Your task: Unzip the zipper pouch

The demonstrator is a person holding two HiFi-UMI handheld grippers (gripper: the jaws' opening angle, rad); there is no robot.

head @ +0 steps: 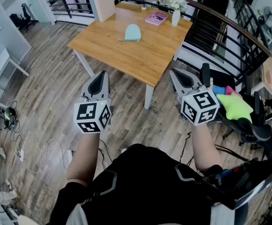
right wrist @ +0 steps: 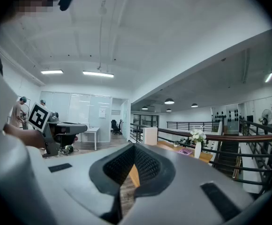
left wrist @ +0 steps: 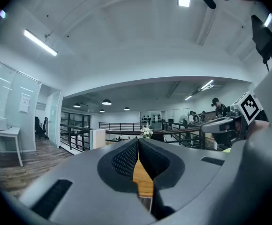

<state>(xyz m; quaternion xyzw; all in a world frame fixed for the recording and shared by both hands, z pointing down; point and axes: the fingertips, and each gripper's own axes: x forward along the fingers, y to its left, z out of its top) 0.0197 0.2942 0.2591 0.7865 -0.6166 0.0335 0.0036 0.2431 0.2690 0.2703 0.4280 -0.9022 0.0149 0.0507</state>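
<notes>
A pale teal zipper pouch (head: 132,33) lies flat near the middle of the wooden table (head: 103,43), far ahead of both hands. My left gripper (head: 100,76) is held level over the floor short of the table's near edge, jaws shut with nothing between them. My right gripper (head: 176,73) hovers by the table's near right corner, also shut and empty. The left gripper view shows its closed tips (left wrist: 138,140) with a strip of tabletop behind them. The right gripper view shows its closed tips (right wrist: 134,146) and the table (right wrist: 206,156) off to the right.
On the table's far side stand a white vase with flowers (head: 175,11), a pink book (head: 156,18) and a white box (head: 104,4). A dark railing (head: 239,36) runs behind and to the right. A chair with bright cloths (head: 233,106) sits at my right. Cables (head: 37,156) lie on the floor.
</notes>
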